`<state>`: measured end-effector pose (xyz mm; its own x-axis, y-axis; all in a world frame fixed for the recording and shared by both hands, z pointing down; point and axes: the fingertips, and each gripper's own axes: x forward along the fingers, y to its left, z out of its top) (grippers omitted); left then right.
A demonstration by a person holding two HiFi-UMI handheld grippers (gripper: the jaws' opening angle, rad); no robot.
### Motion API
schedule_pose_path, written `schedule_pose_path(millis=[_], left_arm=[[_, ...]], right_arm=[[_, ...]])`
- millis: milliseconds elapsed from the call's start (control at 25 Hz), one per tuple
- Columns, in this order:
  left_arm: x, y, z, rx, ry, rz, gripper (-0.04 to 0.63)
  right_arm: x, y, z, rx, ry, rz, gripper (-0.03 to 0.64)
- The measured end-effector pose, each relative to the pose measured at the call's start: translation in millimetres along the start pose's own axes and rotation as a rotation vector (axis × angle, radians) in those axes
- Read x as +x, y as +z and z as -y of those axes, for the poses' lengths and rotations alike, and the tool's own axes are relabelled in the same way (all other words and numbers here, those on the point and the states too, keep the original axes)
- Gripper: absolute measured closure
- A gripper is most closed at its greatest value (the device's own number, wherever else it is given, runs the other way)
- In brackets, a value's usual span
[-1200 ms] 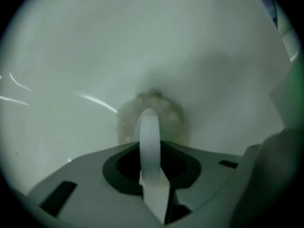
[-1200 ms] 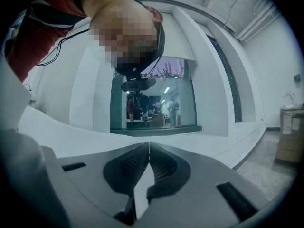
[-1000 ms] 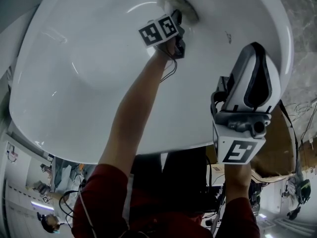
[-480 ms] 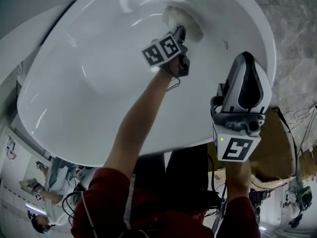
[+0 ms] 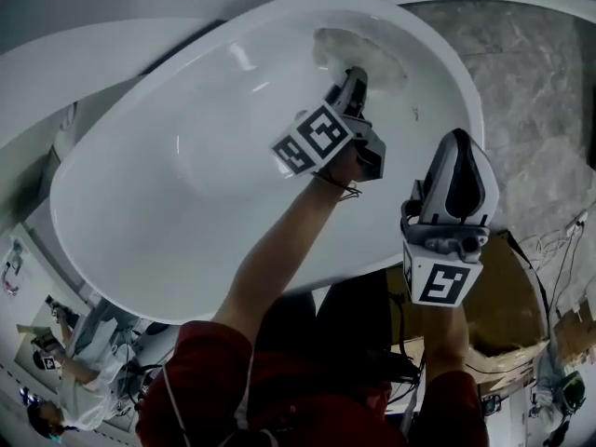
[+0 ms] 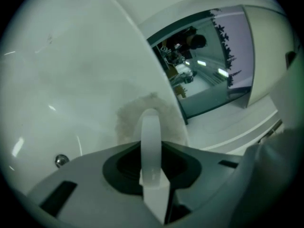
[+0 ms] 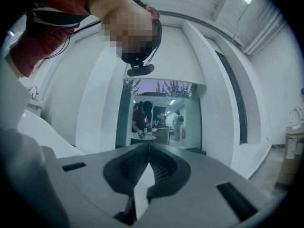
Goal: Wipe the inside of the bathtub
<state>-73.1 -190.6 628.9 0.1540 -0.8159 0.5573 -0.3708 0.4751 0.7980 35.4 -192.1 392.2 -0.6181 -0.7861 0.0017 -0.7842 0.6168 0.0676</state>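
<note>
The white oval bathtub (image 5: pixel 158 222) fills the head view. My left gripper (image 5: pixel 354 80) reaches deep into it, shut on a fuzzy white cloth (image 5: pixel 371 56) that presses against the tub's far end wall. In the left gripper view the cloth (image 6: pixel 127 118) bulges around the closed left gripper (image 6: pixel 151 115) against the tub's inner wall (image 6: pixel 66 70). My right gripper (image 5: pixel 461 170) is held in the air over the tub's near right rim. In its own view the right gripper (image 7: pixel 148 147) is shut with nothing in it and points out into the room.
A small metal fitting (image 6: pixel 60 160) sits in the tub wall, low and left of the cloth. Grey marble floor (image 5: pixel 535 82) lies right of the tub, with a brown cardboard box (image 5: pixel 512 296) nearer me. People stand behind a window (image 7: pixel 156 122) in the distance.
My left gripper has slid the cloth a little along the tub's far end, and my head has pulled back so more of the tub shows. The right gripper stays near the rim.
</note>
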Motion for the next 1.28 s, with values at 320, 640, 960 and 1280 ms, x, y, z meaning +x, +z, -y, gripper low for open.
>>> schedule_pose_path(millis=[320,640,960,1280], left_arm=[[9.6,42.9,50.6,-0.001,-0.074,0.105,0.502],[20.0,40.1,42.9,0.060,-0.083,0.127,0.503],[38.4,19.8,-8.0,0.037,-0.018,0.096,0.502],[68.5,-0.5,-71.7,0.029,0.071,0.058,0.502]], right_arm=[[3.9,29.1,-15.5,-0.008,0.019,0.053,0.604],[5.1,11.6,-9.3,-0.001,0.015,0.032,0.604],[7.7,-16.7,-6.6,0.002,0.018,-0.005,0.604],[27.4,-52.3,-1.3,0.024,0.034,-0.026,0.604]])
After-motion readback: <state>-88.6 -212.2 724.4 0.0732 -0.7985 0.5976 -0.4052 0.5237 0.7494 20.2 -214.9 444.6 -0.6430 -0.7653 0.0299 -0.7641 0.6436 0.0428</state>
